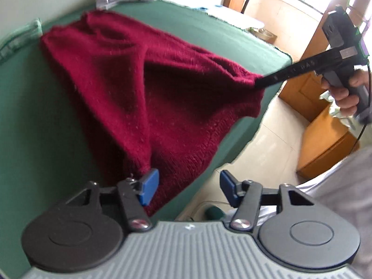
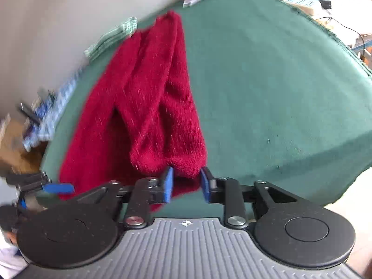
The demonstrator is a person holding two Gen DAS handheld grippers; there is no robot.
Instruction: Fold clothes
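Green table (image 2: 267,93), one red sweater (image 2: 148,107), two hand-held grippers

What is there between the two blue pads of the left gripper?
In the left wrist view, the left gripper stands open. An edge of the red sweater reaches in beside its left pad; the rest of the gap is bare.

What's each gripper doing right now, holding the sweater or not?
Left gripper: open, the red sweater beside one pad, not pinched.
Right gripper: shut on a bunched edge of the sweater.
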